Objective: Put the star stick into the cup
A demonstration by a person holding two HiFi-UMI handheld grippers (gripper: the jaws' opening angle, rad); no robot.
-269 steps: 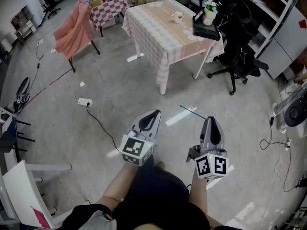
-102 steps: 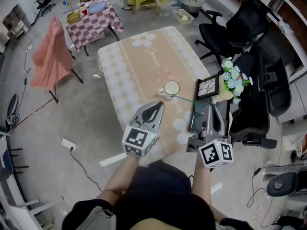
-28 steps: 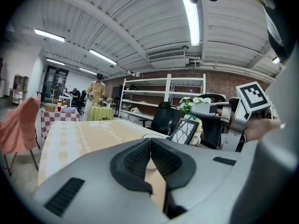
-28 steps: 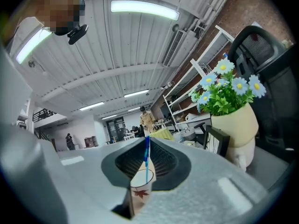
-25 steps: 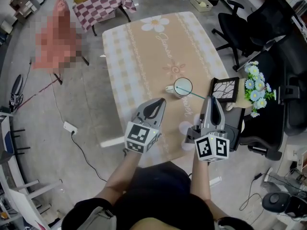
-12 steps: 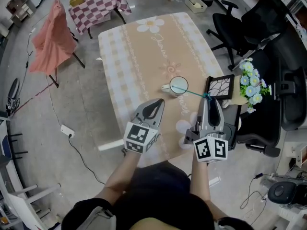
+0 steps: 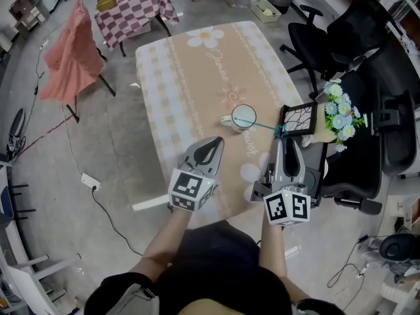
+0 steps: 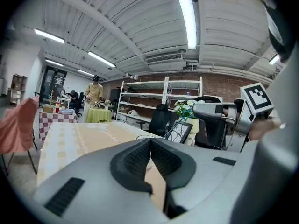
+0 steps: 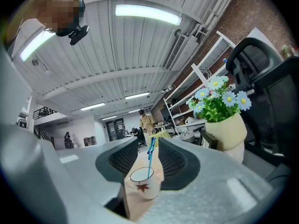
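Note:
A white cup (image 7: 243, 117) with a red leaf print stands on the beige patterned table (image 7: 197, 71). The thin blue star stick (image 7: 259, 126) leans in the cup, its star end (image 9: 152, 143) tilted toward my right gripper (image 7: 287, 143). That gripper's jaws have just been opening and now stand open. In the right gripper view the cup (image 9: 143, 183) and stick show in the gap of the right gripper (image 9: 148, 147), with neither pad touching them. My left gripper (image 7: 212, 143) hangs over the table's near edge, left of the cup. In its own view the left gripper (image 8: 150, 143) is shut and empty.
A pot of blue and white flowers (image 7: 338, 115) and a black picture frame (image 7: 298, 119) stand just right of the cup. Black office chairs (image 7: 315, 35) crowd the right side. On the far left are a chair draped in orange cloth (image 7: 62, 51) and a checked table (image 7: 134, 5).
The right jaws have opened off the stick, which now leans in the cup on its own. The right gripper has drawn back slightly. The left gripper has kept still.

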